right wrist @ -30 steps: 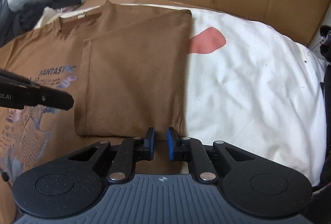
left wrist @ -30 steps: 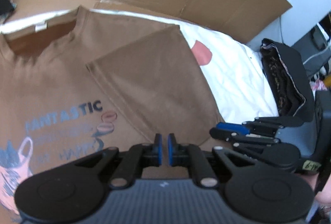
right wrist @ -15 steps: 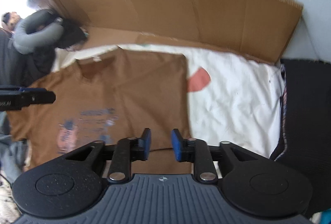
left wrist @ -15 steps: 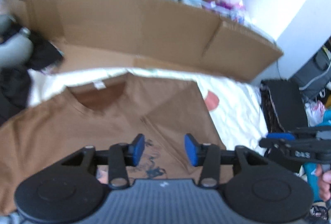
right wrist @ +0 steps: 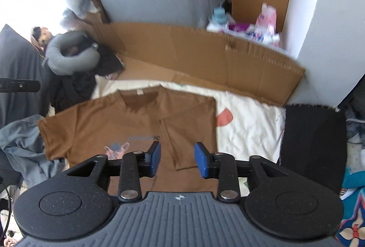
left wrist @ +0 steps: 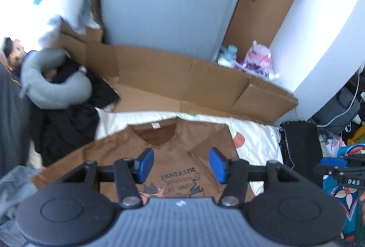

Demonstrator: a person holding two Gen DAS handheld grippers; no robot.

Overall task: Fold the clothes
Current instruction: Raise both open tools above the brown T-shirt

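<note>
A brown T-shirt (left wrist: pixel 109 151) with a "FANTASTIC" print lies face up on a white sheet (left wrist: pixel 257 140). Its right side and sleeve are folded over the front; its left sleeve is spread out. It also shows in the right wrist view (right wrist: pixel 95 114). My left gripper (left wrist: pixel 181 165) is open and empty, held high above the shirt's chest. My right gripper (right wrist: pixel 178 159) is open and empty, held high above the folded right part. The tip of the right gripper (left wrist: pixel 337 167) shows at the right edge of the left wrist view.
A cardboard wall (right wrist: pixel 205 51) stands behind the sheet. A grey neck pillow (left wrist: pixel 52 85) and dark clothes (left wrist: pixel 68 124) lie at the left, a blue-grey garment (right wrist: pixel 20 144) at the near left. A black folded item (right wrist: pixel 312 140) lies to the right of the sheet.
Both grippers were shut close above the folded shirt edge. They have opened and lifted up and back, so the whole shirt and room now show.
</note>
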